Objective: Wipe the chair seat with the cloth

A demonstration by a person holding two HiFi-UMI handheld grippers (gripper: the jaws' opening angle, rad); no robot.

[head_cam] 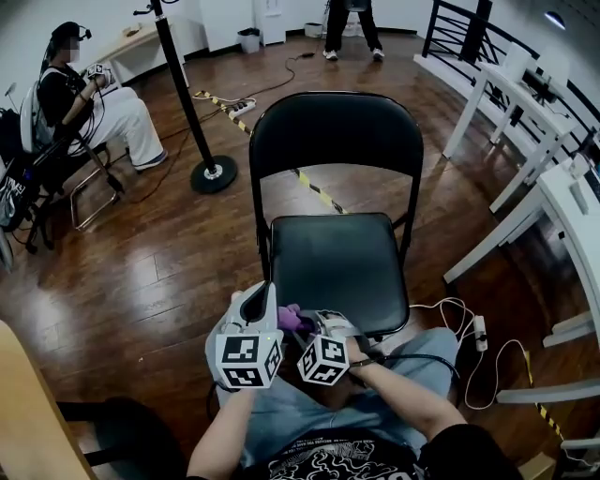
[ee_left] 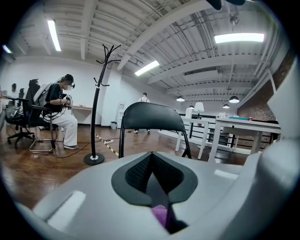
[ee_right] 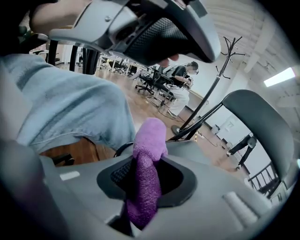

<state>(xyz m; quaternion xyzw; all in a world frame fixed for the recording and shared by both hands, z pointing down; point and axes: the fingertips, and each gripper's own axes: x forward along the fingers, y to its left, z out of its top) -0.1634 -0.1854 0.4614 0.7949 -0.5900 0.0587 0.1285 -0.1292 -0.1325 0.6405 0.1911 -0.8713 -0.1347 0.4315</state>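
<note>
- The right gripper (ee_right: 146, 161) is clenched on a fuzzy purple cloth (ee_right: 149, 140), which pokes out past its tips.
- The left gripper (ee_left: 152, 161) has its jaws together, with a scrap of the cloth pinched low between them.
- Both grippers hang at the front edge of the black padded folding-chair seat (head_cam: 337, 258).

In the head view the left gripper (head_cam: 262, 298) and right gripper (head_cam: 311, 325) are covering most of the cloth (head_cam: 289, 319), leaving only a purple scrap showing, and are hiding the front edge of the chair seat (head_cam: 337, 267). In the left gripper view that gripper's body is blocking the seat entirely. The cloth's lower end is lying hidden between the right fingers (ee_right: 121, 173). The head view's top edge is cutting off a standing person (head_cam: 352, 28) above the legs.
</note>
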